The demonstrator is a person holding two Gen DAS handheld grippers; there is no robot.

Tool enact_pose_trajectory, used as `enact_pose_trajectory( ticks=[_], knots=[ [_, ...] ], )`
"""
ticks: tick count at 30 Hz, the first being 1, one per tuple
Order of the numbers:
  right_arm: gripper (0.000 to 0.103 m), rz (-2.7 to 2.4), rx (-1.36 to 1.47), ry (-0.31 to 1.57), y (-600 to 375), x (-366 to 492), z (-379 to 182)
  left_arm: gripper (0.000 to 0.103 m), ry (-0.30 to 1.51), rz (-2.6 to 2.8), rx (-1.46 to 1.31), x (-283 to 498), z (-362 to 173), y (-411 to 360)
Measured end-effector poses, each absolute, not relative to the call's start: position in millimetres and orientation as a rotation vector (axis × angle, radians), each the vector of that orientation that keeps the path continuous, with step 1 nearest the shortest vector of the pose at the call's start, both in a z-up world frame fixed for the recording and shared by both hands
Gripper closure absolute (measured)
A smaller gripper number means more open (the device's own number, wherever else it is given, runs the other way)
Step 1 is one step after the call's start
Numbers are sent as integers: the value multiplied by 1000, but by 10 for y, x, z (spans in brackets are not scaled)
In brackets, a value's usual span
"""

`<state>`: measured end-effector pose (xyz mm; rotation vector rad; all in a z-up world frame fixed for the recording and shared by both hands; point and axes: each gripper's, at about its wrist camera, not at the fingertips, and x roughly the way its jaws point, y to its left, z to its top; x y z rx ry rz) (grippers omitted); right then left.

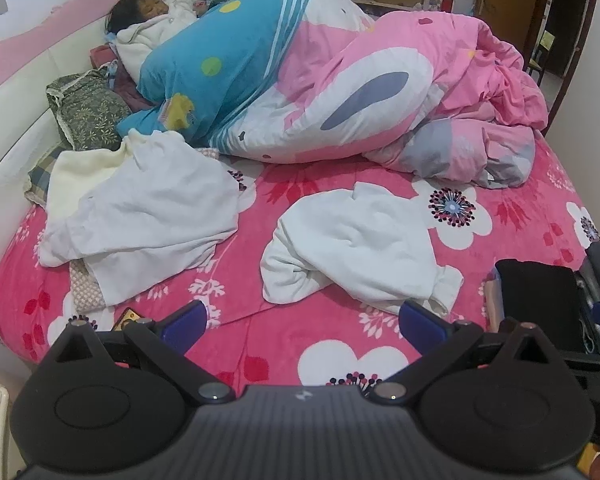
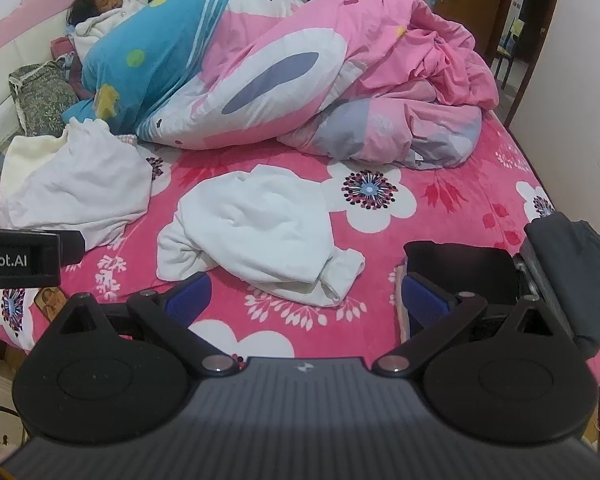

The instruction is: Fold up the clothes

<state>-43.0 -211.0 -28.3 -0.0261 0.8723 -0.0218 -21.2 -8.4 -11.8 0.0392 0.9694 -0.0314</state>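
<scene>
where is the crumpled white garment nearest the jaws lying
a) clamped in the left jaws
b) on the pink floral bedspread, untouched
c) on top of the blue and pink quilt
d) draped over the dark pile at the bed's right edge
b: the crumpled white garment lies loose on the floral bedspread, ahead of both open grippers, left gripper and right gripper, touching neither.

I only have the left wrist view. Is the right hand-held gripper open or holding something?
Observer: The right hand-held gripper is open, jaws wide, with nothing between them.
Operator: Where is the crumpled white garment relative to it?
Observer: The white garment lies straight ahead of it on the bed, with its cuff end nearest and touching neither finger.
Operator: What is the dark stuff at my right edge?
Observer: A black folded item lies just beyond the right finger, and a dark grey cloth lies to its right at the bed's edge.
</scene>
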Motion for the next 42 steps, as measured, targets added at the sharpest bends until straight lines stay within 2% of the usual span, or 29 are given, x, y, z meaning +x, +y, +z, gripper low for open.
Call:
enact_pose_trajectory(
  ticks=[42],
  knots=[
    [1,-51,-12,901,-2097,-420,-316,0,996,-19,39,-148,-111,-82]
  ],
)
